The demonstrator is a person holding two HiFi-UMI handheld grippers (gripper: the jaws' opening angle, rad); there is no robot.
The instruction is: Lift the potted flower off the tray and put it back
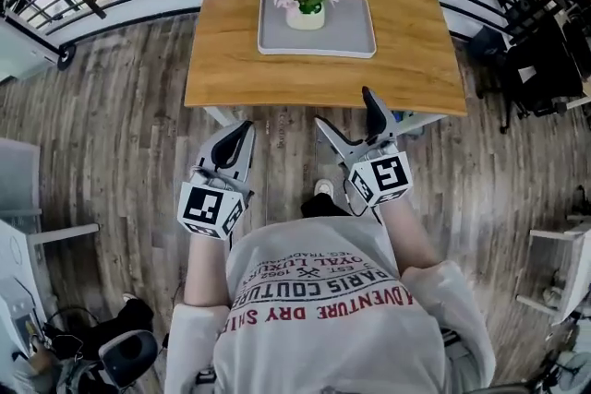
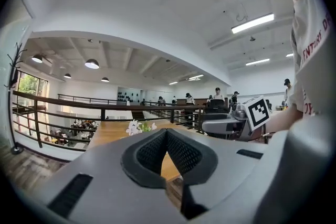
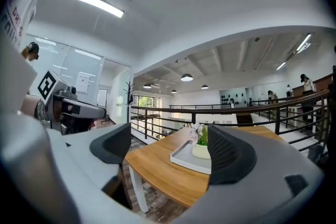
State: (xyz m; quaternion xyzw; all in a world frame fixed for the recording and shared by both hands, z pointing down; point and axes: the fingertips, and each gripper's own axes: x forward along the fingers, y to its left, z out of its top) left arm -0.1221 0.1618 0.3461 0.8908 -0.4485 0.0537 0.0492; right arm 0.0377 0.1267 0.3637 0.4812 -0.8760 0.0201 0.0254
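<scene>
Gaping wide with nothing between them, the jaws of the right gripper [image 1: 343, 111] are pointing at the table edge, while those of the left gripper [image 1: 238, 136] are pressing together, empty.
Both grippers are hovering over the plank floor [image 1: 120, 106], just short of the wooden table [image 1: 406, 60] and well apart from the potted flower [image 1: 305, 3], which is standing upright on the grey tray [image 1: 346, 37], toward its back-left part.

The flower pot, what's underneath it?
A grey tray lies under the flower pot, on the wooden table. The tray's patch beneath the pot is covered.
</scene>
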